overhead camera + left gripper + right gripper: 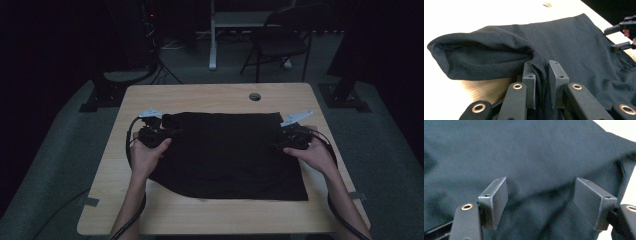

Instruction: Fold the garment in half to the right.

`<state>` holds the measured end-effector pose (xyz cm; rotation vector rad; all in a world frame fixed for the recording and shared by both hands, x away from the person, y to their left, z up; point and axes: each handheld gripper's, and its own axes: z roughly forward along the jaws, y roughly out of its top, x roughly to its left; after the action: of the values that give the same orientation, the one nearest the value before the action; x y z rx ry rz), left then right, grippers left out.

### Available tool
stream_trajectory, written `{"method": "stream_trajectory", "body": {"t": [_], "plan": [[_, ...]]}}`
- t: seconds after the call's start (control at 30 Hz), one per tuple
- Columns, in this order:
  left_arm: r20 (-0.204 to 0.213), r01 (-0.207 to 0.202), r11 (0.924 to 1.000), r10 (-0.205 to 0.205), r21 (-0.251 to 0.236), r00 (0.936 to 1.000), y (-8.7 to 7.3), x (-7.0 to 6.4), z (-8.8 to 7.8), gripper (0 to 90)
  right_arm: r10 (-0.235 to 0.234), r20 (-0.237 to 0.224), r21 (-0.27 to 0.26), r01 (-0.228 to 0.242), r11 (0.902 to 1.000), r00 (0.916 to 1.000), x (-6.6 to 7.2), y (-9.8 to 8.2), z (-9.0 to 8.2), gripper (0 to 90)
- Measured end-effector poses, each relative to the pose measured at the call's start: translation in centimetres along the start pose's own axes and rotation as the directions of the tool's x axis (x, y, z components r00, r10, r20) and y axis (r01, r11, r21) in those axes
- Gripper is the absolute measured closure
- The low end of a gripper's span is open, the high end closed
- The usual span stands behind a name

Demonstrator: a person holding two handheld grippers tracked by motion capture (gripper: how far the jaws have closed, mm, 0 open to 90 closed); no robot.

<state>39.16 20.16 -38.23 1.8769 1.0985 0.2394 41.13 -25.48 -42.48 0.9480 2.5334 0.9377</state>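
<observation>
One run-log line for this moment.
left gripper: shut on black cloth | right gripper: open above cloth | wooden table

We are looking at a dim high view: the room behind is falling into near black, and the wooden table (210,95) is catching a soft light from above. The black cloth (227,150) is swallowing detail there. In the left gripper view, the tabletop is glaring to white while the cloth's weave is showing sharply. In the right gripper view, the cloth is looking soft and blurred, and a bright corner is washing out.
</observation>
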Motion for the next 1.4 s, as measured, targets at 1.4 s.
{"method": "stream_trajectory", "body": {"t": [1.4], "plan": [[-0.045,0.068,0.9972,-0.069,-0.033,0.9966,-1.9,3.9,-3.6,78.7,-0.001,-0.070,0.003,0.001,1.0000,0.9975,2.6,0.8,3.2,21.7]]}}
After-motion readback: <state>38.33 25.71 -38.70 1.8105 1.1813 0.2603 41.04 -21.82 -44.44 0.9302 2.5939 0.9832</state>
